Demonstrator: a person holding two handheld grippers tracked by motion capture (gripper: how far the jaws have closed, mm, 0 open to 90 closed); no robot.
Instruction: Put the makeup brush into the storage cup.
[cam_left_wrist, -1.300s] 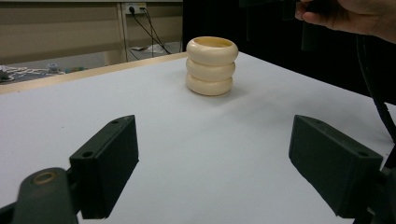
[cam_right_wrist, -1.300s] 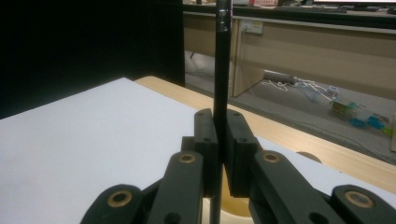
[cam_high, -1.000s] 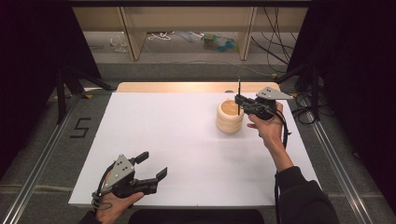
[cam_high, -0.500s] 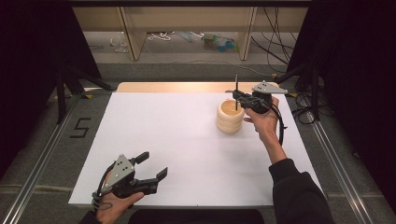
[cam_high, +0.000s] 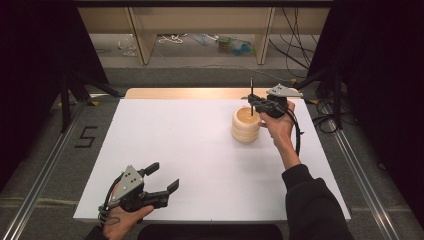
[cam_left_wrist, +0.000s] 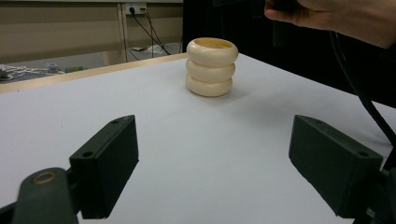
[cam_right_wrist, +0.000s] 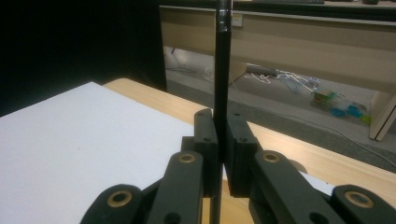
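In the high view we see our right gripper (cam_high: 254, 104) at upper right, pinching an upright black pen (cam_high: 251, 92) over the cream holder (cam_high: 246, 125). Our left gripper (cam_high: 162, 177) sits at lower left on the white table (cam_high: 190, 145), jaws spread. In the left gripper view the holder (cam_left_wrist: 211, 66) stands at upper centre, beyond the spread jaws. In the right gripper view the jaws clamp the pen (cam_right_wrist: 222, 88) at centre.

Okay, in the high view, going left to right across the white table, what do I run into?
left hand-held gripper, jaws open, at the near left → cream ringed holder → thin black pen, upright over the holder's mouth → right hand-held gripper shut on the pen.
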